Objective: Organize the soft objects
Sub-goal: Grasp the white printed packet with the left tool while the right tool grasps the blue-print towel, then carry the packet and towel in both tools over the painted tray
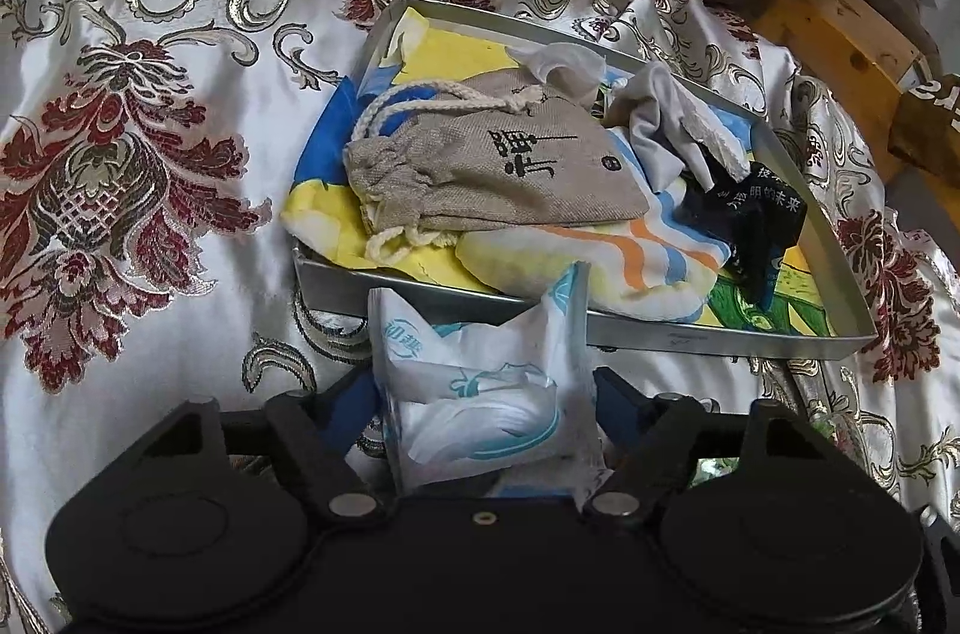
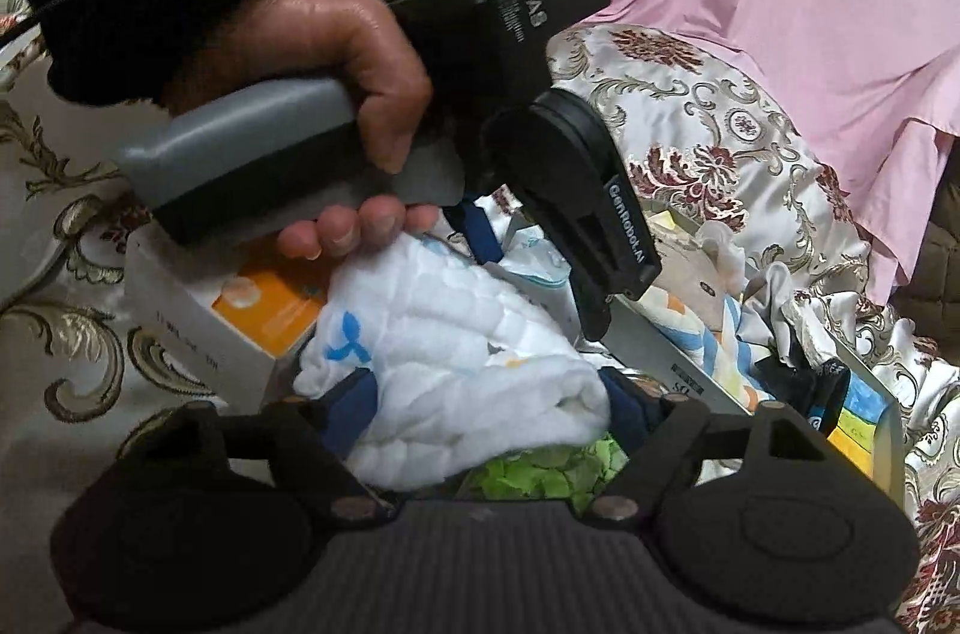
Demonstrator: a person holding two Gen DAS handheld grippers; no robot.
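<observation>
Left wrist view
left gripper point(image 1: 486, 394): you are closing it around a white tissue pack point(image 1: 480, 382); blue pads are sitting at both sides of the pack, apparently touching, so you are holding it, though how firmly I cannot tell.
pack position: it is sticking up between the fingers, just in front of the near wall of the metal tray point(image 1: 660, 334), its top corner overlapping the rim.
tray contents: a grey drawstring pouch point(image 1: 492, 160) is lying on top of a striped yellow cloth point(image 1: 606, 262); a dark printed cloth point(image 1: 750, 214) and a pale grey rag point(image 1: 666, 124) are sitting toward the right end.
bed: the tray is resting on a floral satin bedspread point(image 1: 150, 94).
risk: the slick wrapper is likely slipping out if you are lifting on a weak pinch; the pack could catch on the tray rim.

Right wrist view
right gripper point(image 2: 489, 403): you are holding a white quilted cloth point(image 2: 456, 346); pads are at both sides of the bundle, pressing into it.
cloth position: it is bulging up and forward between the fingers, right below the left hand point(image 2: 360, 64) and its gripper body.
nearby: a white-and-orange box point(image 2: 240, 316) is lying just left of the cloth; something green point(image 2: 540, 478) is underneath; the tray is to the right.
risk: your two grippers are crowding each other, so a collision is probable; the loose cloth could be dragging the box or unfolding on the way.
</observation>
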